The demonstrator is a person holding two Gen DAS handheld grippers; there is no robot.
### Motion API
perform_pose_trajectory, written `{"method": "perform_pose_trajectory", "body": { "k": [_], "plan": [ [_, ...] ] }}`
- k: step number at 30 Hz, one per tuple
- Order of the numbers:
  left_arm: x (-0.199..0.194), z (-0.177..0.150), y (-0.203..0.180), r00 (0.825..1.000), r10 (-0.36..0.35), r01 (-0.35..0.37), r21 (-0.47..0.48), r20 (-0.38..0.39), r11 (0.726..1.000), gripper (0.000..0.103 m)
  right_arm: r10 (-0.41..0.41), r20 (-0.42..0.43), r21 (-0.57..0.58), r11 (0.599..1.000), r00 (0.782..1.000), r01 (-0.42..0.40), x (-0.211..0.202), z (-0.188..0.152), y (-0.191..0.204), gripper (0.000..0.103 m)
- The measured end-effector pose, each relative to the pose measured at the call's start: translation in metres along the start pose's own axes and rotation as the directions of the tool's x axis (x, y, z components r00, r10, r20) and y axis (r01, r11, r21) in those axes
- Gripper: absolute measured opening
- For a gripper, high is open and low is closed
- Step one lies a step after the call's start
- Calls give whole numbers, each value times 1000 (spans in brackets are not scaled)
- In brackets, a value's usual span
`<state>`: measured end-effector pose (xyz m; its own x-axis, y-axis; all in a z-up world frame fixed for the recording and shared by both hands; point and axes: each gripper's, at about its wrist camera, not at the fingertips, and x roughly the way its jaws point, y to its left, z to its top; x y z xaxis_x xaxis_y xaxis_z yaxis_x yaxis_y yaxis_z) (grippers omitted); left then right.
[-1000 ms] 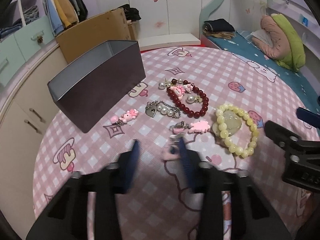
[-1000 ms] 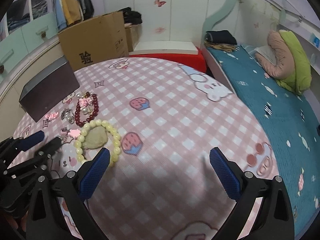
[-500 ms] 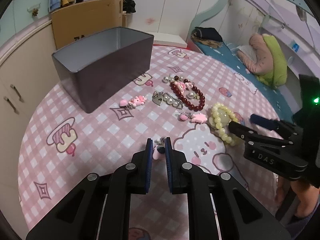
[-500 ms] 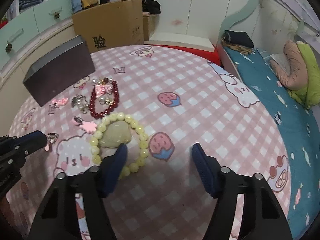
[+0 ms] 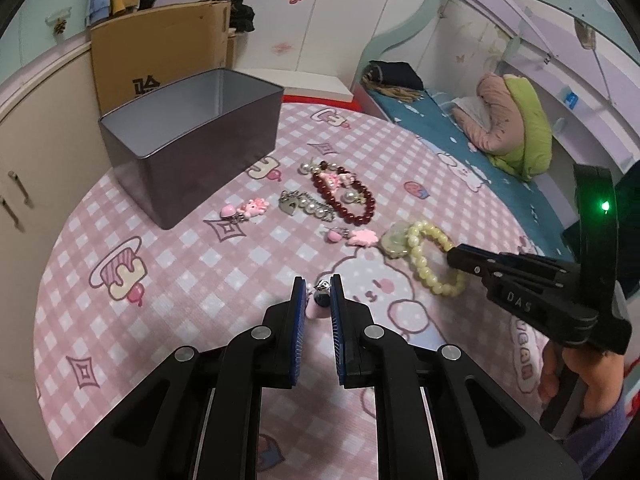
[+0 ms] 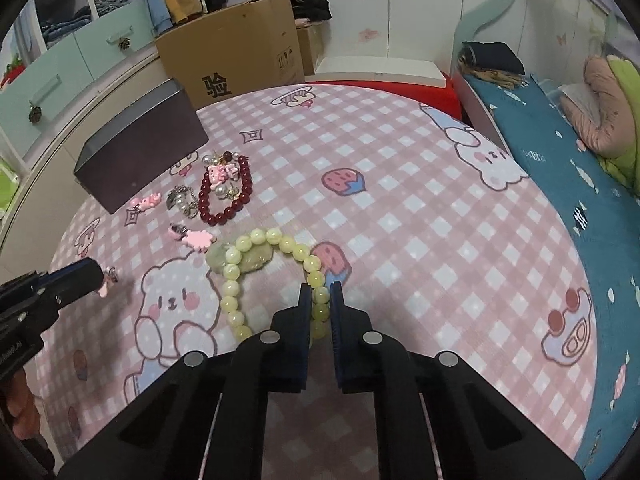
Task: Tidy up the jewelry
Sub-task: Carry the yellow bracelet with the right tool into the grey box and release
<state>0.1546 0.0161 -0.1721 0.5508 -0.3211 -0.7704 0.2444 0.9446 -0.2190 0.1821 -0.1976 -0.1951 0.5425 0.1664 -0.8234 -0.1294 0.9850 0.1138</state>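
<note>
Left wrist view: the left gripper point(image 5: 316, 294) has lifted slightly, jaws narrow, pinching a small pink charm point(image 5: 314, 307) — carry it level to the grey tin box point(image 5: 192, 140). Right wrist view: the right gripper point(image 6: 320, 296) has just closed from wide onto the yellow-green bead bracelet point(image 6: 276, 264) lying on the pink checked cloth point(image 6: 420, 240) — lift slowly so the pendant stays hanging.

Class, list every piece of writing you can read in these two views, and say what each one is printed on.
"验": black character on the side of the cardboard box; only partly shown in the left wrist view.
"DAS": raised letters on the body of the right gripper.
Small markings on the cardboard box's right face: too small to read.
Pink writing on the tablecloth: too blurred to read.
</note>
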Motion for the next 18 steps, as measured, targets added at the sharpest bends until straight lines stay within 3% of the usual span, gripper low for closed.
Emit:
{"method": "perform_pose_trajectory", "body": {
  "k": [9, 18],
  "plan": [
    [-27, 17, -7, 994, -93, 92, 21, 51, 996, 13, 24, 115, -19, 1000, 993, -22, -50, 13, 11, 9],
    [-59, 64, -2, 984, -124, 115, 69, 132, 991, 13, 87, 201, -66, 995, 976, -76, -78, 53, 37, 9]
  ]
}}
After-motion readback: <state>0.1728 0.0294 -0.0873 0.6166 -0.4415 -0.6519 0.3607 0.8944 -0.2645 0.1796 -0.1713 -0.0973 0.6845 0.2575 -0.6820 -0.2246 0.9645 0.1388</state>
